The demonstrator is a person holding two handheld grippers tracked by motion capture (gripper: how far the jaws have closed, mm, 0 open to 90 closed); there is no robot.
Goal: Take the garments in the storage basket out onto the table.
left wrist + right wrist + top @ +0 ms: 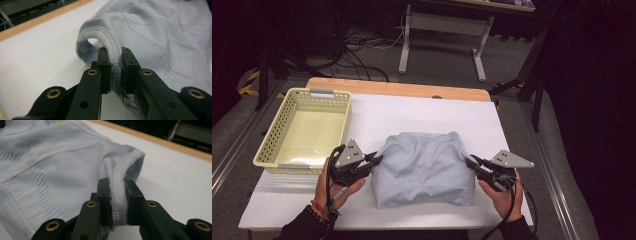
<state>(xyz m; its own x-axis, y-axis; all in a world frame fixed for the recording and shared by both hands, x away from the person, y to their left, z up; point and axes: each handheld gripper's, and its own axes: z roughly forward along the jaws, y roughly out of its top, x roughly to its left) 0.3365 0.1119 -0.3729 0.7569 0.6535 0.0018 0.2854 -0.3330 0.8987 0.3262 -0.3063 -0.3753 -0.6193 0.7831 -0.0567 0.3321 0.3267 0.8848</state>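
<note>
Garment [424, 167] — pale blue knit, lying mid-table right of the empty basket [276, 134]; left gripper [375, 160] and right gripper [472, 161] each pinch a ribbed hem edge — apparently to lift it evenly.

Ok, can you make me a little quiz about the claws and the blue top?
1. True or false: both claws grip the ribbed hem of the light blue top.
2. Which side of the top is the yellow basket on in the high view: A left, B right, C on top of it?
3. What colour is the table surface?

Key: 1 true: left claw and right claw each pinch the hem. 2 A. 3 white.
</note>
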